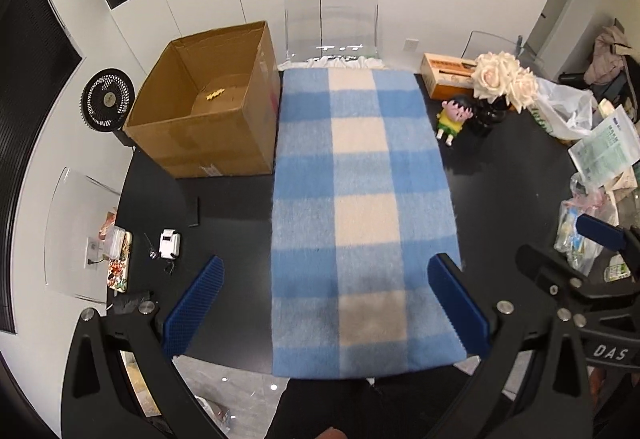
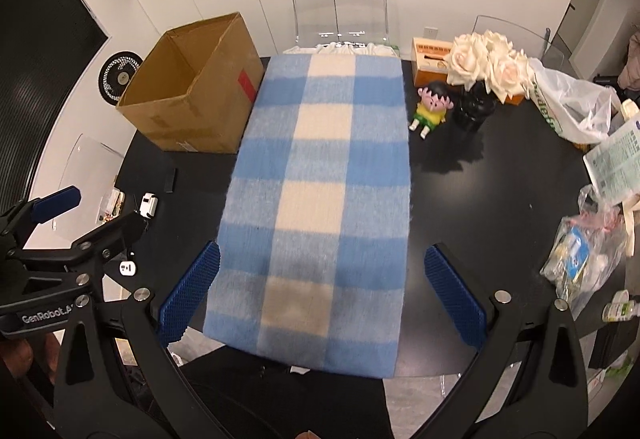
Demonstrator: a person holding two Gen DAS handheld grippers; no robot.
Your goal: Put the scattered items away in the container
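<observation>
Left gripper (image 1: 326,303): jaws stood wide apart, holding nothing, above the near end of the checked blanket (image 1: 360,199).
Right gripper (image 2: 320,295): likewise wide open and empty, over the same near end.
Container: cardboard box (image 1: 208,135) sat open on the black table (image 1: 236,207), touching the blanket's left edge; a small yellow piece (image 1: 215,94) lay inside.
Scattered items: none showed on the blanket; a cartoon doll (image 2: 431,104) sat beside a black vase of roses (image 2: 486,65).
Step judged: probably near the finish, unless the doll counted.
Advice: approach the doll with the right gripper from above, pinch the body, and keep clear of the vase.
</observation>
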